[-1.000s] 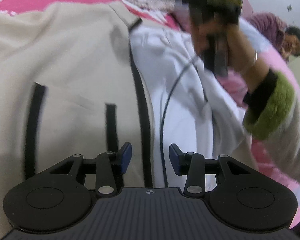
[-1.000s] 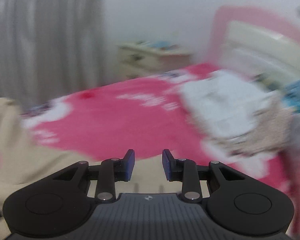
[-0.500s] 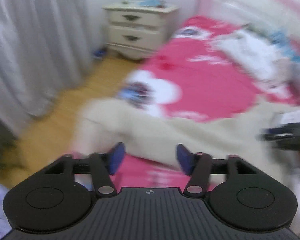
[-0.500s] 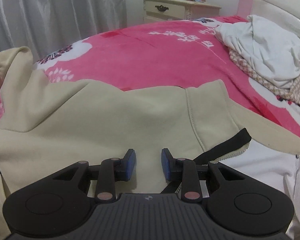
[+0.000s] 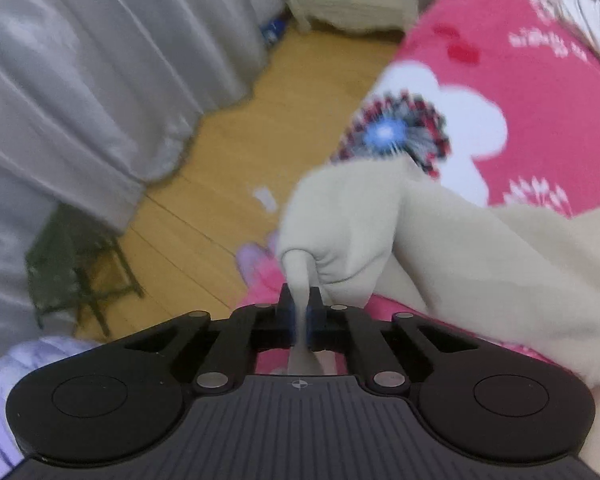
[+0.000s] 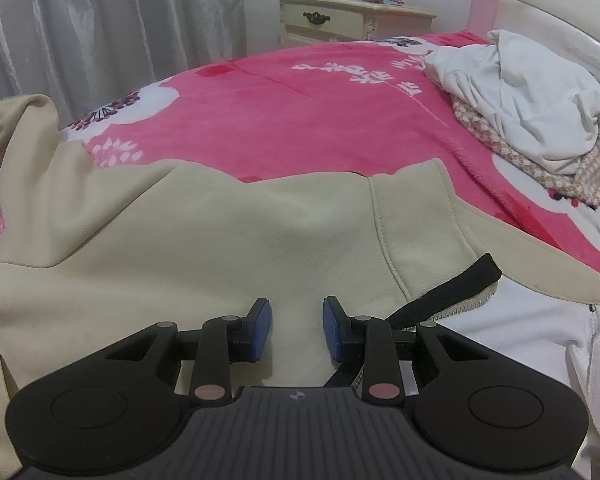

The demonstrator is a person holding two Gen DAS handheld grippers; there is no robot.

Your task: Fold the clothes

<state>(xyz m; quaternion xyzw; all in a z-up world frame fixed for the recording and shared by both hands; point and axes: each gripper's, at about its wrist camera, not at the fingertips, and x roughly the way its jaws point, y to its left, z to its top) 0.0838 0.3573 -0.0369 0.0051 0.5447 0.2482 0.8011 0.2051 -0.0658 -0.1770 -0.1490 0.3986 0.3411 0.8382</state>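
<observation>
The beige jacket lies spread across the pink blanket, filling the lower frame. The left gripper is clamped on its sleeve end; the right gripper hovers above it, jaws apart.

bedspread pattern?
Bedspread: hot pink with white flowers and sprigs; clearest in the right wrist view.

left gripper swung to bed edge | fingers now clamped on beige jacket sleeve (were apart)
</observation>
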